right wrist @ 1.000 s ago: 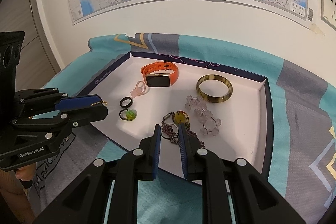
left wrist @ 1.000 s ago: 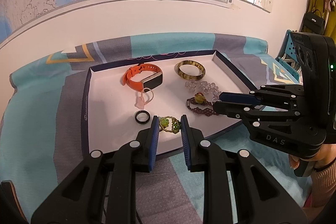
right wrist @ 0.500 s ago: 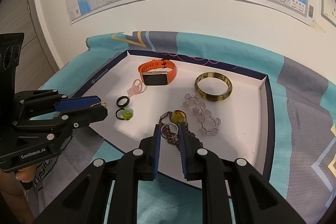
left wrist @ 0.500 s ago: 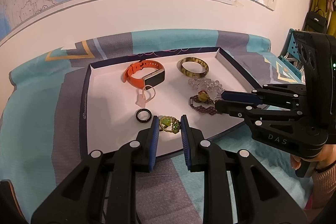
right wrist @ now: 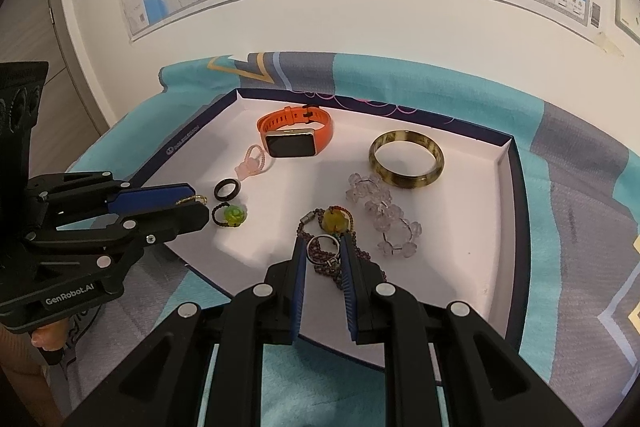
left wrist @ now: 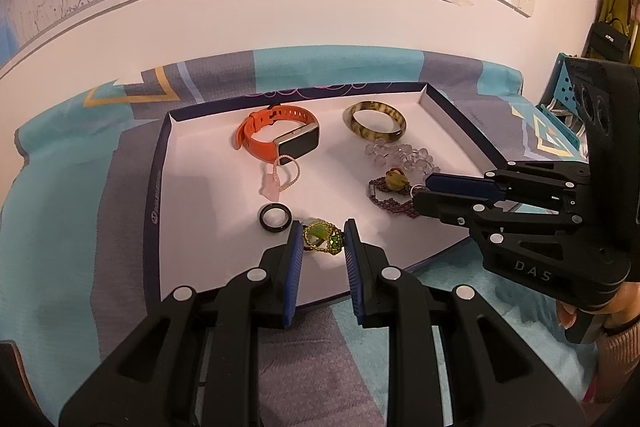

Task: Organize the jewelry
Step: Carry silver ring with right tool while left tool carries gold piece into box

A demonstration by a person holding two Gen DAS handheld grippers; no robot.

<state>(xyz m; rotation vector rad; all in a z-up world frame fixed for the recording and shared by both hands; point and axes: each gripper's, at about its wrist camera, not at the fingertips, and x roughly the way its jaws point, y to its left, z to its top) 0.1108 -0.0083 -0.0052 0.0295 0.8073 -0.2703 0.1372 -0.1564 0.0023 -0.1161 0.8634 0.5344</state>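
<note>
L gripper (left wrist: 322, 227): jaws narrow, thin gold loop (right wrist: 193, 199) poking out betw tips, looks nipped, clear of tray (right wrist: 520, 211) floor at its 9 o'clock edge. Green ring (right wrist: 234, 215) loose on floor just past those tips, black ring (right wrist: 229, 189) at its 12.

R gripper (right wrist: 323, 243): jaws narrow, silver ring (right wrist: 320, 250) spanning pad to pad, looks pinched across the band. Sits at tray 6 o'clock, right over bead strand (right wrist: 335, 219); can't tell if touching it.

Handling, as judged: both pieces v. light, stiff metal, smooth, so prone to twist or pop out of flat pads. Best to grip band across its dia., not the setting. Gold loop thin, prob. bends, so min squeeze. Strand limp and snaggy; lift ring straight up to avoid dragging it. Watch (right wrist: 294, 135) at 12 and bangle (right wrist: 406, 163) at 2 rigid, well apart, no clash.
</note>
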